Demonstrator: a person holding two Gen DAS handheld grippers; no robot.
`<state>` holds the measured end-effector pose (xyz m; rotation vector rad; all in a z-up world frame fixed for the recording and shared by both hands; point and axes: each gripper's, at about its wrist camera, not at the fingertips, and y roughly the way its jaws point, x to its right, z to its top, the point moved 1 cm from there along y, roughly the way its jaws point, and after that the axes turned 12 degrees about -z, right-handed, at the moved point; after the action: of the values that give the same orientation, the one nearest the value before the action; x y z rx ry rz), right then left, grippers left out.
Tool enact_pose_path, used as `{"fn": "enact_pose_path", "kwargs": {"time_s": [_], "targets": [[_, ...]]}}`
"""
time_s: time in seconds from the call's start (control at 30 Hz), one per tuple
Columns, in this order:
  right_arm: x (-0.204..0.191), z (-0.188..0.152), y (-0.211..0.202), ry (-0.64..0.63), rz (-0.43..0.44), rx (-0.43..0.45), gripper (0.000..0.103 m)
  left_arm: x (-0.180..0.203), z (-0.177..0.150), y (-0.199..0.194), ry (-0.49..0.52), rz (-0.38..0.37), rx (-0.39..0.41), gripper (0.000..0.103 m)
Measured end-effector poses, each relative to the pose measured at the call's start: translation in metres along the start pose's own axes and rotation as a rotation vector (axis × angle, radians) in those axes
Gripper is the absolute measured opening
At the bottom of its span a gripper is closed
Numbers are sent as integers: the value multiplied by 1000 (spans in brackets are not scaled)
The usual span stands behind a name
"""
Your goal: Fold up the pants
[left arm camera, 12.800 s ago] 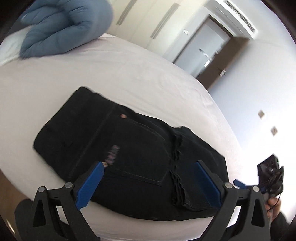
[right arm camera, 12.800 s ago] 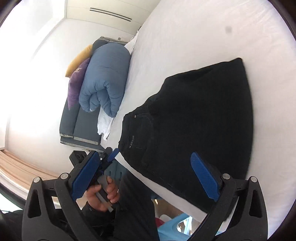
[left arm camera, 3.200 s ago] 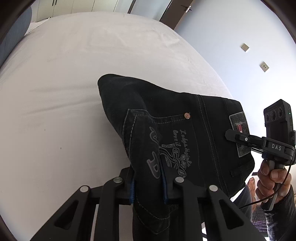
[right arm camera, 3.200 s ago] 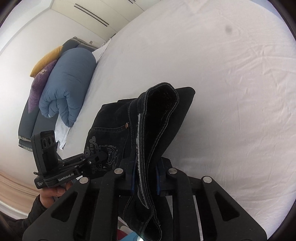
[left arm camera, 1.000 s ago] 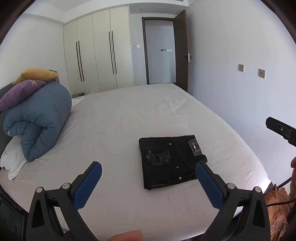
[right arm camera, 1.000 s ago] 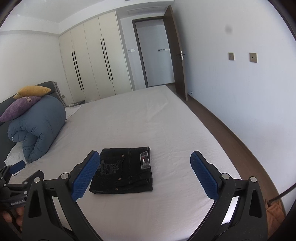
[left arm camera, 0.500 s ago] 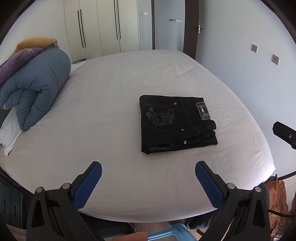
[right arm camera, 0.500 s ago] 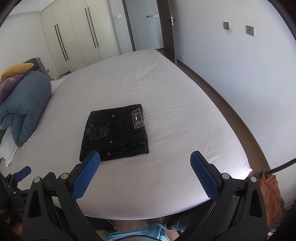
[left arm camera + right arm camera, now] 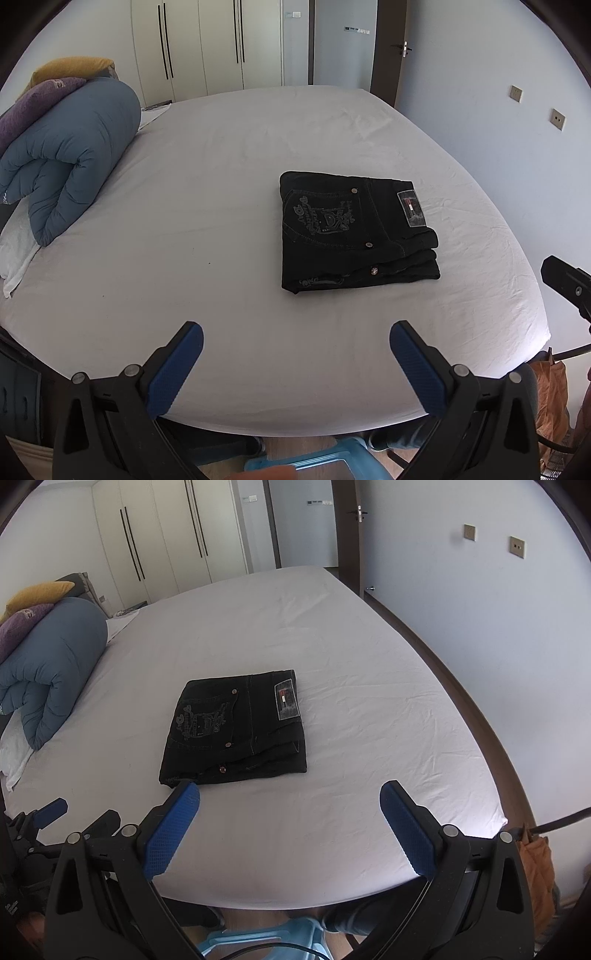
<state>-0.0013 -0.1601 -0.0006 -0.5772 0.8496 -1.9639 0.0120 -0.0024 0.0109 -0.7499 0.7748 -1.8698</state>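
Note:
The black jeans [image 9: 351,229] lie folded into a flat rectangle on the white bed [image 9: 207,206], embroidered back pocket and brand patch facing up. They also show in the right wrist view [image 9: 236,727]. My left gripper [image 9: 295,336] is open and empty, held back over the bed's near edge, well short of the jeans. My right gripper [image 9: 290,799] is open and empty too, its left blue pad [image 9: 171,823] just in front of the jeans' near left corner in the view.
A rolled blue duvet [image 9: 70,151] with purple and yellow pillows [image 9: 40,99] lies at the bed's left. Wardrobes [image 9: 207,44] and a door [image 9: 388,48] stand behind. A blue stool [image 9: 266,938] sits on the floor below the bed edge. A wall [image 9: 498,627] runs along the right.
Both grippers have let go of the jeans, opened and pulled back from the bed. In the last half second both views have shifted only slightly.

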Motion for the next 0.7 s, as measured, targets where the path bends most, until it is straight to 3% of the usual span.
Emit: {"fn": "enact_pose_path", "kwargs": {"time_s": [0.7], "targets": [[-11, -3, 8, -33, 8, -39, 100, -4, 0, 4, -11, -1, -9, 103]]}}
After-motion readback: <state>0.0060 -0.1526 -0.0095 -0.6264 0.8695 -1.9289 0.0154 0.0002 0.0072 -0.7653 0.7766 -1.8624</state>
